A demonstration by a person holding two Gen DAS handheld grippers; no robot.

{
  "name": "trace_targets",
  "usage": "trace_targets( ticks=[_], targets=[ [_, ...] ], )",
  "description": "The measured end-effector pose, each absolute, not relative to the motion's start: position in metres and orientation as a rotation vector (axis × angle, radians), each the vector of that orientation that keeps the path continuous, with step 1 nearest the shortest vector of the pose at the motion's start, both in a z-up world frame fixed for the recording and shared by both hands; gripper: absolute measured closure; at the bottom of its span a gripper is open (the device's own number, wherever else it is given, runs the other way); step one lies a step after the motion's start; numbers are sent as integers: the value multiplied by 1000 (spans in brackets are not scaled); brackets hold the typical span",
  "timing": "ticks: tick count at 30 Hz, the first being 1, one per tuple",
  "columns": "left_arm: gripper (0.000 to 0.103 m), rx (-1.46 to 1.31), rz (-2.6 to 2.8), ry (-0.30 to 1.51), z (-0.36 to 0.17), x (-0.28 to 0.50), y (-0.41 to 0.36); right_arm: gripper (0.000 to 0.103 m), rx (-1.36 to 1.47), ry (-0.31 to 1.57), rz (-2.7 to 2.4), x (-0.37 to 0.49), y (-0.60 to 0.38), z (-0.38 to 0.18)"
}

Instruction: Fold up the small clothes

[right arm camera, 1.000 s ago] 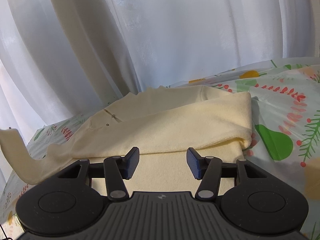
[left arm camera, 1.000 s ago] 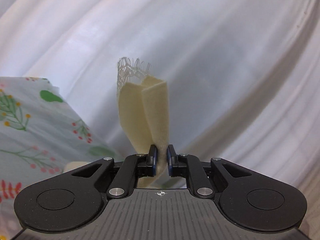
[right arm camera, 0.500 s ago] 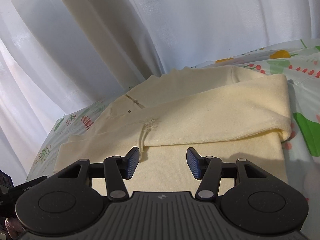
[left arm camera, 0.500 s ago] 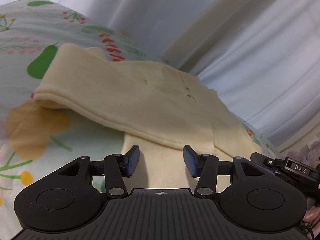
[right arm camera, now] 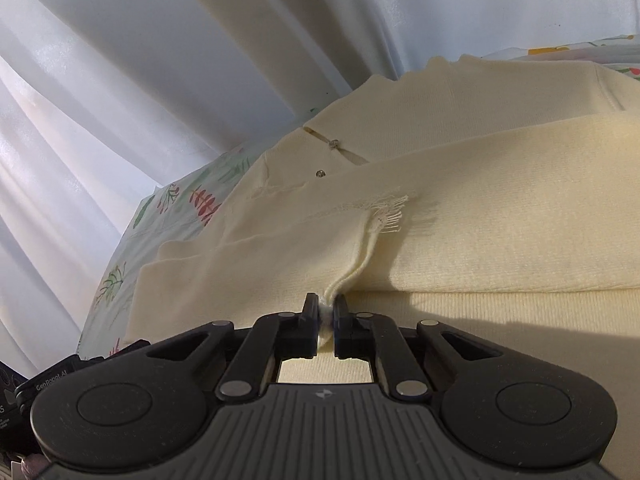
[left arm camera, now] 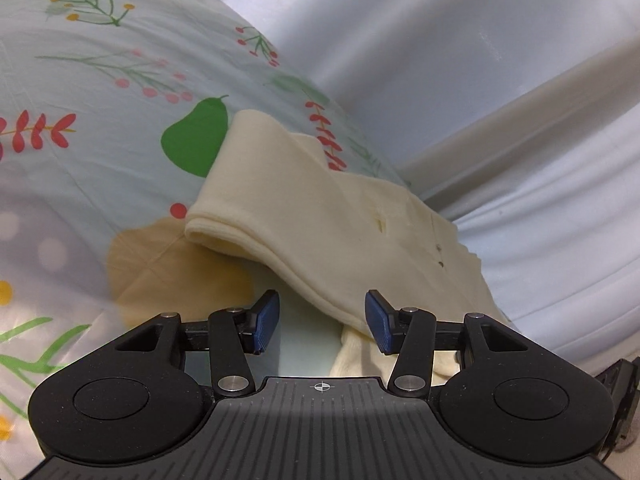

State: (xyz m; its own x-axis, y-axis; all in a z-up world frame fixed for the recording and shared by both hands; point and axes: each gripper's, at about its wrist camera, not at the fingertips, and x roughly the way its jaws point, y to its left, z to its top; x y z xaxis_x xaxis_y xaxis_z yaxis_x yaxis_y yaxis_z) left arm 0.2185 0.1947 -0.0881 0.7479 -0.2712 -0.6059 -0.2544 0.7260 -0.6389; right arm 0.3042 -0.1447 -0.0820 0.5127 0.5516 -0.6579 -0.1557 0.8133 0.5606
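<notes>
A small cream knit garment (left arm camera: 320,216) lies partly folded on a floral sheet (left arm camera: 100,128), its sleeves laid across the body. My left gripper (left arm camera: 322,322) is open and empty, its blue pads just short of the garment's near edge. In the right wrist view the same cream garment (right arm camera: 460,168) fills the frame, with two small snaps by its neckline. My right gripper (right arm camera: 327,312) is shut on a pinched ridge of the cream cloth, next to a frayed cuff edge (right arm camera: 386,210).
White curtains (left arm camera: 460,60) hang behind the bed, also in the right wrist view (right arm camera: 160,60). The floral sheet (right arm camera: 160,216) shows left of the garment. The other black gripper (right arm camera: 48,380) shows at the lower left of the right wrist view.
My left gripper let go of the cream sleeve and now hangs open over the garment's edge. My right gripper moved in and shut on the cloth.
</notes>
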Motion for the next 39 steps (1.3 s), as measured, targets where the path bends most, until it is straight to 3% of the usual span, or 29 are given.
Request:
trace_targets(
  ticks=[8, 17, 23, 26, 33, 39],
  targets=[
    [52, -731, -49, 741, -78, 244, 182, 97, 269, 657, 295, 286, -174, -28],
    [52, -674, -151, 755, -76, 274, 144, 96, 354, 825, 36, 293, -259, -74],
    [52, -627, -175, 771, -74, 284, 133, 92, 507, 823, 77, 301, -269, -82],
    [51, -601, -181, 777, -70, 287, 127, 97, 435, 816, 90, 306, -256, -78],
    [49, -571, -208, 791, -70, 298, 116, 97, 88, 607, -141, 289, -240, -43],
    [50, -564, -200, 818, -78, 304, 113, 97, 126, 712, -177, 296, -264, -68]
  ],
)
